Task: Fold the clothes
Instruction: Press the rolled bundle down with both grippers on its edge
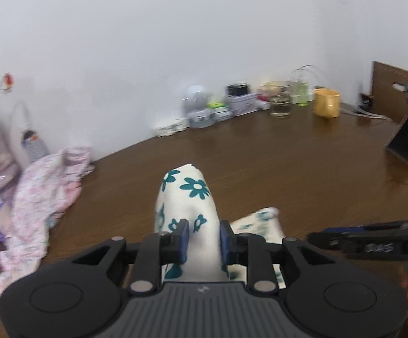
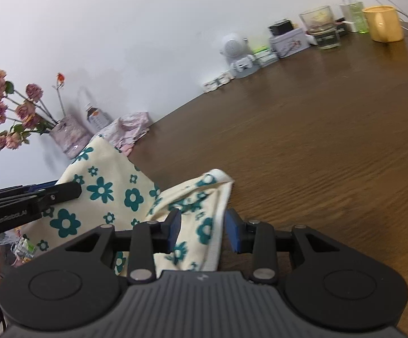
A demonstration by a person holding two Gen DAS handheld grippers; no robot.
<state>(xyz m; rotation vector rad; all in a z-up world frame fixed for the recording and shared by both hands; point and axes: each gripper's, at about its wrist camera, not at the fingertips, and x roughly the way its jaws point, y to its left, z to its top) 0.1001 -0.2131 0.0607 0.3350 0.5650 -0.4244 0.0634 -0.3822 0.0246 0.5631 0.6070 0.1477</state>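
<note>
The cream cloth (image 1: 188, 211) with its teal flower print, a soft knit with a ribbed hem, hangs bunched above the near part of the counter (image 1: 288, 163), lifted into a rounded hump in my left wrist view. My left tongs (image 1: 203, 242) have that hump between their blue pads; the fabric fills the gap and touches both, so I read them as grasping the cloth. My right tongs (image 2: 203, 232) stand parted around a hanging fold by the hem; the left pad touches the fabric, the right pad stands clear of it, so I count them as released. The counter is dark brown wood with a fine wavy grain. To the left lies a crumpled pink floral garment (image 1: 37, 194), and behind it a lilac vase (image 2: 70, 136) of dried roses. Along the white wall stand a yellow mug (image 2: 384, 24), a clear glass (image 2: 321, 28) and small boxes, all blurred.
</note>
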